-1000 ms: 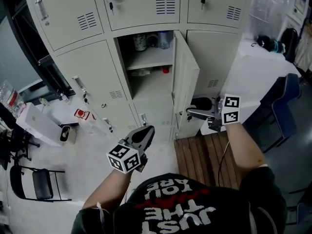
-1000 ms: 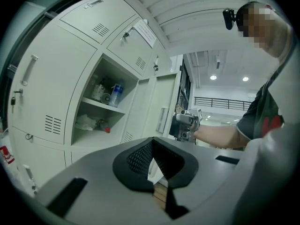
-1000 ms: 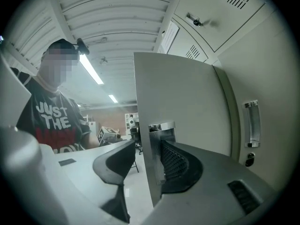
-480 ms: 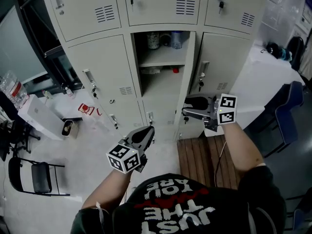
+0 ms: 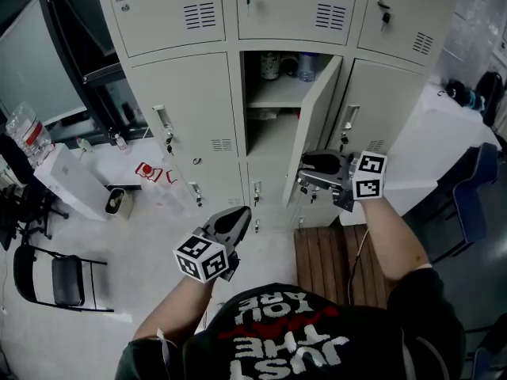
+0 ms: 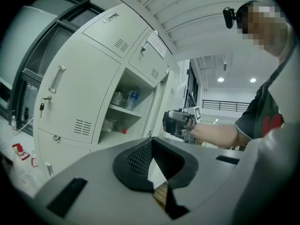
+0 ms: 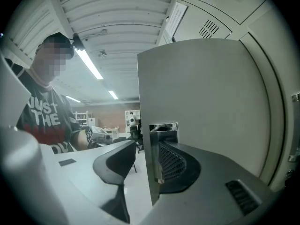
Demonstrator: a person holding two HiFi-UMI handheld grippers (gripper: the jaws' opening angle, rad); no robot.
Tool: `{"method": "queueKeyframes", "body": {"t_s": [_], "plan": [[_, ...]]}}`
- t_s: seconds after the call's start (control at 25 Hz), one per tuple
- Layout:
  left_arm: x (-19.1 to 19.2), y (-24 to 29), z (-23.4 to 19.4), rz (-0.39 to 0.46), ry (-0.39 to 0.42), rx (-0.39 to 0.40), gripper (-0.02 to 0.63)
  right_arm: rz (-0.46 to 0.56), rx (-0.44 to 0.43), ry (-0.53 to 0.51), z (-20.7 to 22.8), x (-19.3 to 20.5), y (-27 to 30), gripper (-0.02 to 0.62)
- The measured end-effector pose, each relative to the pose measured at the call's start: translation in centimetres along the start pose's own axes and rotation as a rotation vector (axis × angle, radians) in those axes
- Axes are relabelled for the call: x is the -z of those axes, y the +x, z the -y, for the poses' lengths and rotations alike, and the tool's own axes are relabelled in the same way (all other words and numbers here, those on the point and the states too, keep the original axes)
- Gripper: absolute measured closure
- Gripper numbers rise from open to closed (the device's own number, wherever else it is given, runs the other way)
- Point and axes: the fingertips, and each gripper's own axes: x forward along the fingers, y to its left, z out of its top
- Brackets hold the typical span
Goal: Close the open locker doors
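Locker door (image 5: 315,129) swung nearer shut than before, edge between parted jaws of right gripper (image 5: 307,172), left gripper (image 5: 234,215) closed, empty.

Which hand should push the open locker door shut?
Right. The right hand-held gripper is at the edge of the open door, which stands between its parted jaws. The left hand-held gripper hangs lower, shut, away from the lockers.

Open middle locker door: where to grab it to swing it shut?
Its free vertical edge, from the front. The open door is a thin flat panel hinged at the right, so open jaws can straddle that edge, as the right gripper does now.
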Motion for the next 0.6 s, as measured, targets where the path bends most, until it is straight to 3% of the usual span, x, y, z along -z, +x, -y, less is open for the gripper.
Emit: {"method": "queueKeyframes", "body": {"t_s": [0.6], "plan": [[-0.6, -3.2, -3.8, 0.012, -0.01, -0.038, 0.598, 0.005, 0.091, -0.027, 2.9, -0.6, 4.3, 0.512]]}}
